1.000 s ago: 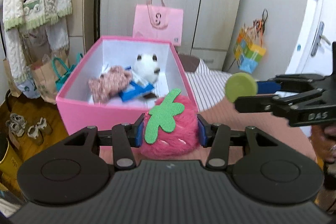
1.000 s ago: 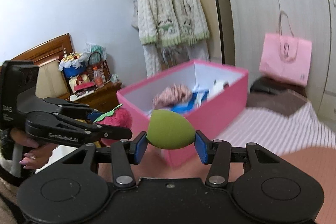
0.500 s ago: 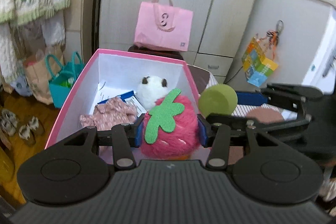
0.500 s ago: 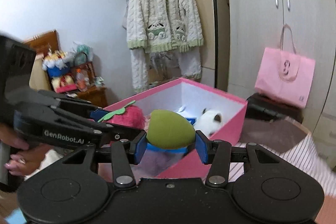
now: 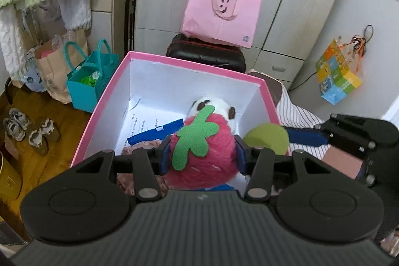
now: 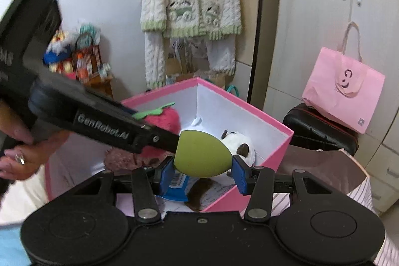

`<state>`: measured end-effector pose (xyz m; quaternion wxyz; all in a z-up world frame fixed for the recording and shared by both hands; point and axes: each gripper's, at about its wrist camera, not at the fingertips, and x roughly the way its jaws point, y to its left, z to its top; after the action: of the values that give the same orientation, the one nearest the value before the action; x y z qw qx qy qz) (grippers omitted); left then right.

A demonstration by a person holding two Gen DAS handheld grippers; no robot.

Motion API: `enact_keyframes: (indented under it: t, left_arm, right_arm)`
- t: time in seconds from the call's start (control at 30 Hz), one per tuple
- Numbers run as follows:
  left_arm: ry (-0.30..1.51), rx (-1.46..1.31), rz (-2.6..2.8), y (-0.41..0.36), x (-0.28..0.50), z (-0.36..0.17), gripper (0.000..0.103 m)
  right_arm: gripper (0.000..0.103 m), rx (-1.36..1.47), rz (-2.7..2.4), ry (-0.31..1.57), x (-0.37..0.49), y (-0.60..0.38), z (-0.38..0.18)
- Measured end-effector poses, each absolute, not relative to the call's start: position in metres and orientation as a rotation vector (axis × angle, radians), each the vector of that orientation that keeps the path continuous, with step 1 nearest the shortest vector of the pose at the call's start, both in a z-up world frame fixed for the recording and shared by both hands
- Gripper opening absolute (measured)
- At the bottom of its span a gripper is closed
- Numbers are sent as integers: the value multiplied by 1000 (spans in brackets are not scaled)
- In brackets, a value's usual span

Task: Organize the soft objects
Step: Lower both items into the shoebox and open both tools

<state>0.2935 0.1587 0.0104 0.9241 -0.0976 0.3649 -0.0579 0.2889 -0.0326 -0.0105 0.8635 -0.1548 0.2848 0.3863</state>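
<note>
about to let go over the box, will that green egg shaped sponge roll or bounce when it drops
The green sponge is rounded and egg-shaped, so it would probably roll a little. It looks like soft foam, likely light, so any bounce should be small. The pink box has tall walls and holds a white plush, which should stop it.

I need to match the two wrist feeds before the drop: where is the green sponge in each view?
Left wrist view: green sponge at right of centre, over the pink box's right rim, beside the strawberry plush.
Right wrist view: green sponge at centre, clamped in the right gripper.
Shared landmark: the white panda plush inside the box.
</note>
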Motion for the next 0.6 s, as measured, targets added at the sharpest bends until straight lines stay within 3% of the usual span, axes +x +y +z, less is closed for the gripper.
enact_keyframes:
  t: [0.17,0.27,0.33,0.4,0.6]
  left_arm:
    - [774,-227,-82,164,309,5,49]
    - [762,-221,-66,162,308,7,57]
    - [741,-187,-74,157,302,12,66]
    - [682,-139,-95,151,288,15,76]
    - [593,-241,-136,157,244,23,76]
  right_arm:
    - [56,-267,811,636,308,-34,-17]
    - [60,-207,829,637,313,-39,-18]
    - [72,-153,860,642,313,-45,-18]
    - [73,-102,876,637,310,-52,-16]
    - [73,22,904,612,285,-81,-6]
